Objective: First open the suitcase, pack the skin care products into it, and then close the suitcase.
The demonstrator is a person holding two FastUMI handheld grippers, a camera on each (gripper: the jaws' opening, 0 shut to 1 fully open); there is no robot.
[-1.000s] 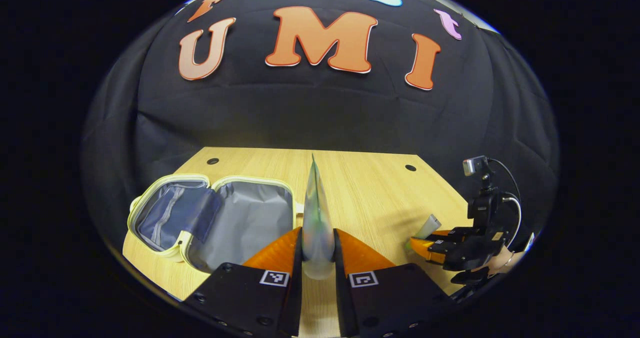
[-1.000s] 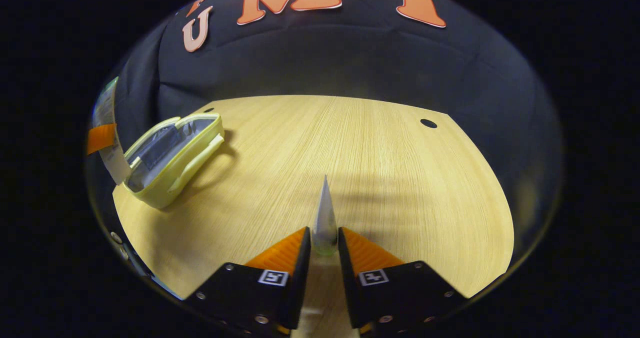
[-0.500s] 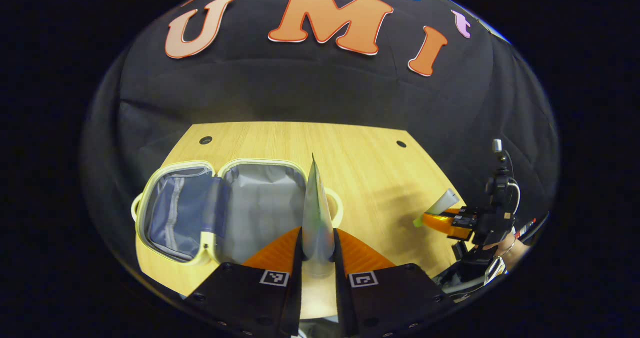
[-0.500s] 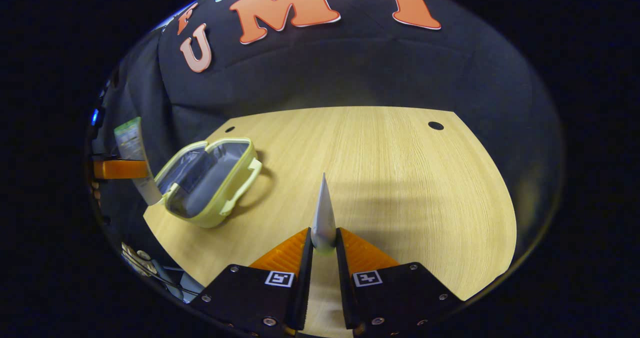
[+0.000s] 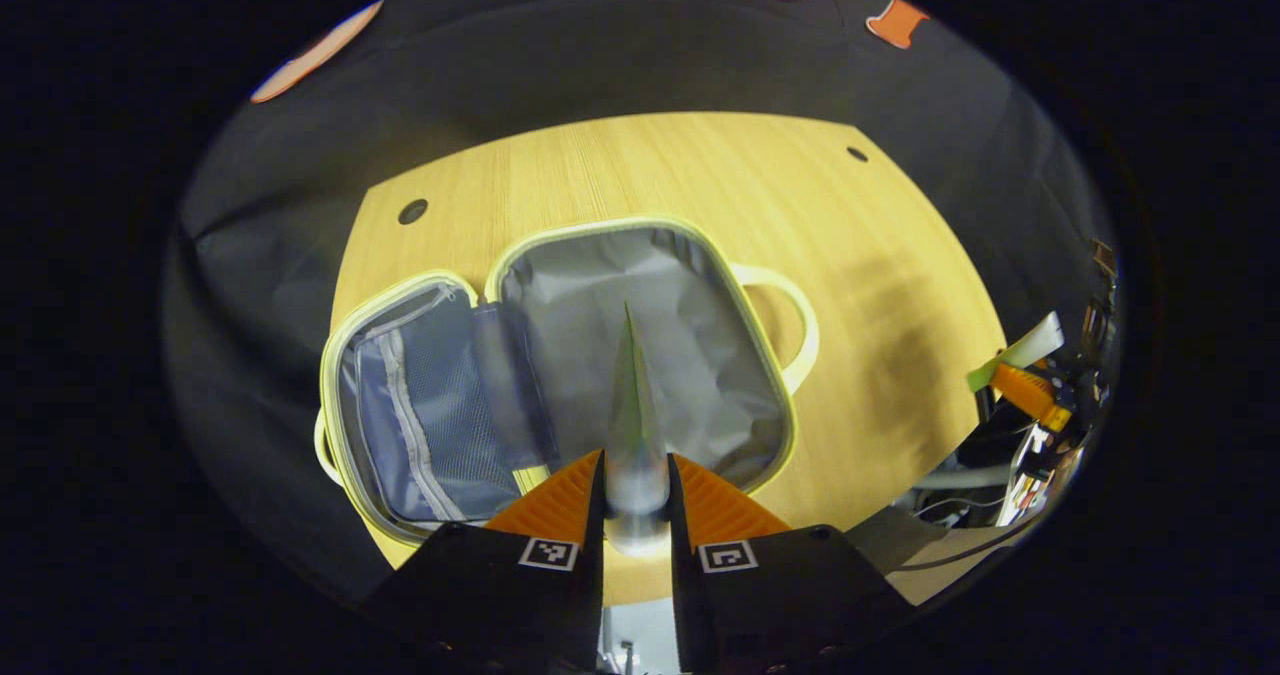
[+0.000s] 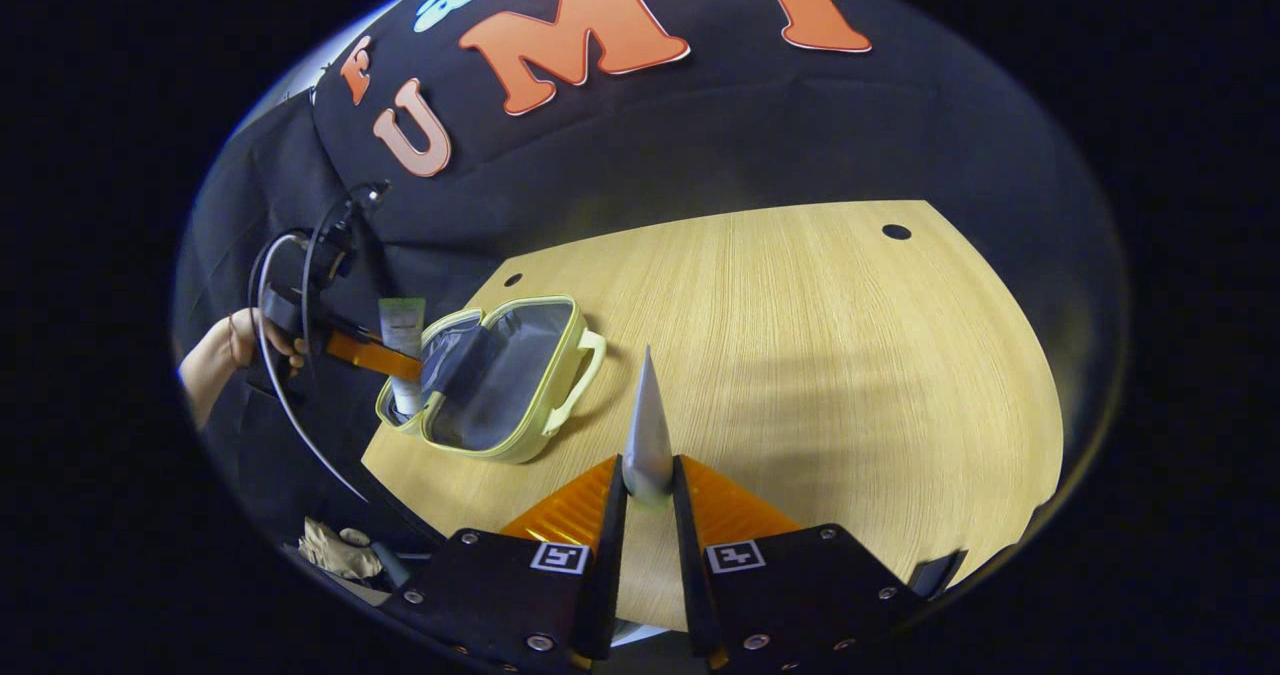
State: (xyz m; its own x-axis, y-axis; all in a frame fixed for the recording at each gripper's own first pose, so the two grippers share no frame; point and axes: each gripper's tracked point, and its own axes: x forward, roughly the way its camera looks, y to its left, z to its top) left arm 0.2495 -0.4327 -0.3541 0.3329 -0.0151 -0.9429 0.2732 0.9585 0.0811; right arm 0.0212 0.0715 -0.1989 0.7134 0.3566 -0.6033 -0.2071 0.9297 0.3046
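Observation:
The small suitcase (image 5: 600, 227) lies open on the wooden table (image 5: 880, 285), pale yellow-green rim, grey lining, a zipped mesh pocket in its left half. My left gripper (image 5: 636, 495) is shut on a skin care tube (image 5: 632, 415), seen edge-on, held above the right half of the suitcase. In the right gripper view that tube (image 6: 403, 340) is white with a green end and hangs over the suitcase (image 6: 520, 450). My right gripper (image 6: 648, 485) is shut on a second tube (image 6: 647, 425) above the table, right of the suitcase.
A hand (image 6: 225, 355) holds the left gripper (image 6: 370, 355) with its cable looping down. The tabletop (image 6: 850, 355) has small round holes near its far corners. Cables and clutter (image 5: 1000, 475) lie below the table's near edge. The right gripper (image 5: 1030, 395) hangs at the far right.
My left gripper has risen and moved over the open suitcase, now looking down into it. My right gripper has turned leftward with its tube, bringing the suitcase closer to centre.

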